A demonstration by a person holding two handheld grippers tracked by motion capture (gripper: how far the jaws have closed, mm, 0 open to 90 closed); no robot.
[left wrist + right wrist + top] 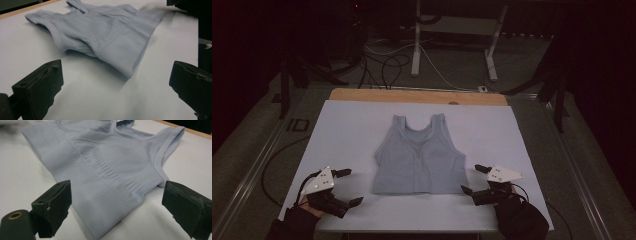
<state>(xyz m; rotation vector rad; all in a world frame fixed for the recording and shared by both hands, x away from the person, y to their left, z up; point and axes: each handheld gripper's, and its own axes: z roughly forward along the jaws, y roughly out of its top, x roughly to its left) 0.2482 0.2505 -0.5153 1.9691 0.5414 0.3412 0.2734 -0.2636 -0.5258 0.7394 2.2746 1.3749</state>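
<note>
Grey top (419,157) flat on white table (342,135), straps away from person. Left gripper (348,187) wide open, empty, near hem corner. Right gripper (473,179) wide open, empty, beside opposite corner.

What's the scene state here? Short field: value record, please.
garment: light blue tank top, spread flat, straps toward the far edge, hem toward the person
surface: white sheet over a wooden table
left claw: open, resting near the table's near-left corner, apart from the top
right claw: open, beside the hem's right corner, not gripping it
hands: dark gloves or sleeves at the bottom edge of the high view
background: dim room, cables on the floor, white table legs
</note>
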